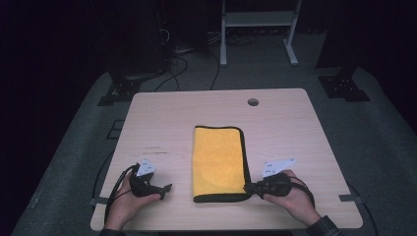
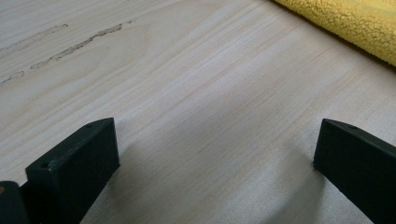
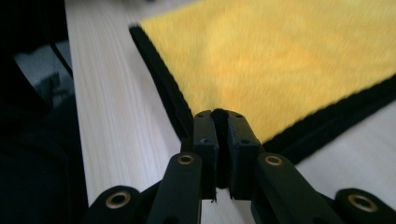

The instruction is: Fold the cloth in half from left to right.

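From the high view, a folded yellow cloth, rectangular with a black bound edge, lies flat at the middle of the pale wood-grain table; the left gripper rests to its left, apart from it, and the right gripper meets its near right corner. In the left gripper view, the blunt black jaws stand wide apart over bare, scuffed wood, the fleecy cloth beyond them. In the right gripper view, the jaws are pinched together on the black-trimmed corner of the plush cloth.
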Demonstrator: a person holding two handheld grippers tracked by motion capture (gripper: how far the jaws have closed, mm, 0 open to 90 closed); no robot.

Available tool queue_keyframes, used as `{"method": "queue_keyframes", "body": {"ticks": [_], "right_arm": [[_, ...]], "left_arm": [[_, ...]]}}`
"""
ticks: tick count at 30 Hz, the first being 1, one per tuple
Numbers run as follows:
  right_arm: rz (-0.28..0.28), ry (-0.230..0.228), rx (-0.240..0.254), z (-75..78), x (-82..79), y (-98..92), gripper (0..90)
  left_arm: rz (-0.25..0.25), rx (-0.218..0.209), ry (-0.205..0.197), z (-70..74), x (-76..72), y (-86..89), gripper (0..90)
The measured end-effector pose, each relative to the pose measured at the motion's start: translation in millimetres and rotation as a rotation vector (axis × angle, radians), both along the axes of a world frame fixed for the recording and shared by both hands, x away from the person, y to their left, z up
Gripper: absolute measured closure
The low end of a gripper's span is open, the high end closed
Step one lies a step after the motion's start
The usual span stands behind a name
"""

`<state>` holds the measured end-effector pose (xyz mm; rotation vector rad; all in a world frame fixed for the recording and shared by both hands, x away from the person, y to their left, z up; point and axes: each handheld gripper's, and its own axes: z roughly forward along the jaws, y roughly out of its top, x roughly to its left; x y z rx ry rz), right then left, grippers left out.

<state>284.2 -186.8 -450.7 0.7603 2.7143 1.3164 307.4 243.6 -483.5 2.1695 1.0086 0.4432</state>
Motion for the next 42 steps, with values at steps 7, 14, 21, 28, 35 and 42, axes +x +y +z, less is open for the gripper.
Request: {"method": "queue_keyframes", "body": {"ticks": [7,14,21,28,35,42], "right_arm": [[0.029,0.012,-0.075,-13.4,-3.7,3.1,78.6],[0.002,-0.031,0.081,3.5,0.8,-10.2,57.3],[-0.106,-0.091,0.077,8.5,18.5,-22.7,51.4],[-0.167,-0.124,0.073,10.6,48.0,-27.5,50.1],[-0.199,-0.121,0.054,10.7,76.7,-25.3,49.7],[-0.222,-0.119,0.057,12.7,104.2,-19.2,49.5]], "left_arm": [[0.002,-0.003,-0.001,-0.1,-0.1,-0.2,0.0],[0.002,-0.004,-0.001,-0.2,0.0,-0.2,0.0],[-0.006,-0.002,-0.001,0.0,-0.1,-0.6,0.0],[-0.055,-0.02,-0.021,2.0,1.8,-0.9,11.2],[-0.078,-0.06,0.008,12.2,16.1,-6.1,28.6],[-0.103,-0.103,0.021,26.4,39.6,-19.5,33.1]]}}
